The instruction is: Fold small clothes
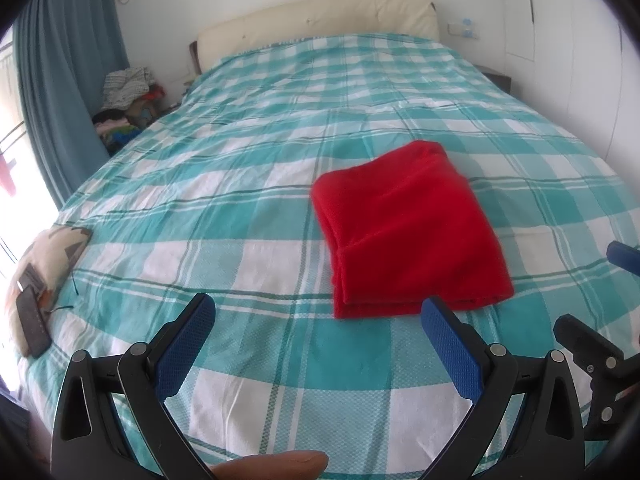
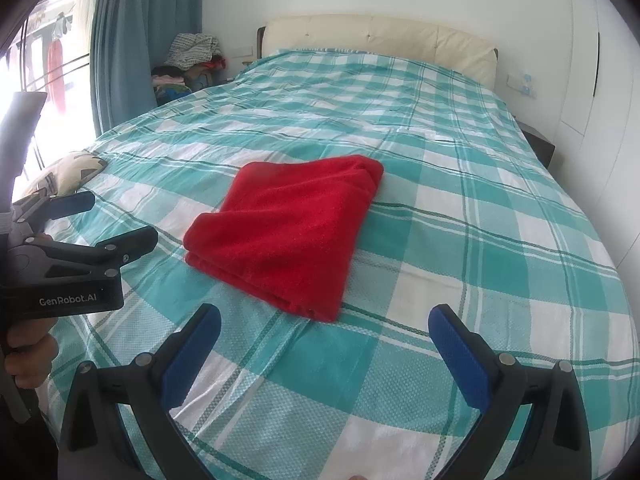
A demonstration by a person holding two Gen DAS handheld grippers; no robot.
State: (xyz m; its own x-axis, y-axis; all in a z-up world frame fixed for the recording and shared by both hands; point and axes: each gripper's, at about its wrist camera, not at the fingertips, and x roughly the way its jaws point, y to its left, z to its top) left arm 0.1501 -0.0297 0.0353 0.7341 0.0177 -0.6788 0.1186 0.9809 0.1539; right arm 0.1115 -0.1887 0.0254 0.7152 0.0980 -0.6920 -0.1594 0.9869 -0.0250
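A red cloth point(image 1: 408, 232) lies folded into a thick rectangle on the teal and white checked bed cover point(image 1: 248, 208). In the right wrist view the red cloth point(image 2: 288, 232) sits just ahead of the fingers. My left gripper point(image 1: 318, 316) hovers open above the cover, with the cloth's near edge just beyond its right finger. My right gripper point(image 2: 326, 326) is open too, empty, a short way in front of the cloth's near corner. The left gripper point(image 2: 116, 220) also shows at the left of the right wrist view, held by a hand point(image 2: 28, 360).
A patterned cushion point(image 1: 48, 256) with a dark phone point(image 1: 32, 324) on it lies at the bed's left edge. A cream headboard point(image 1: 320, 16) stands at the far end, a pile of clothes point(image 1: 128, 96) beside blue curtains point(image 1: 60, 80), and a dark nightstand point(image 2: 540, 144) at the right.
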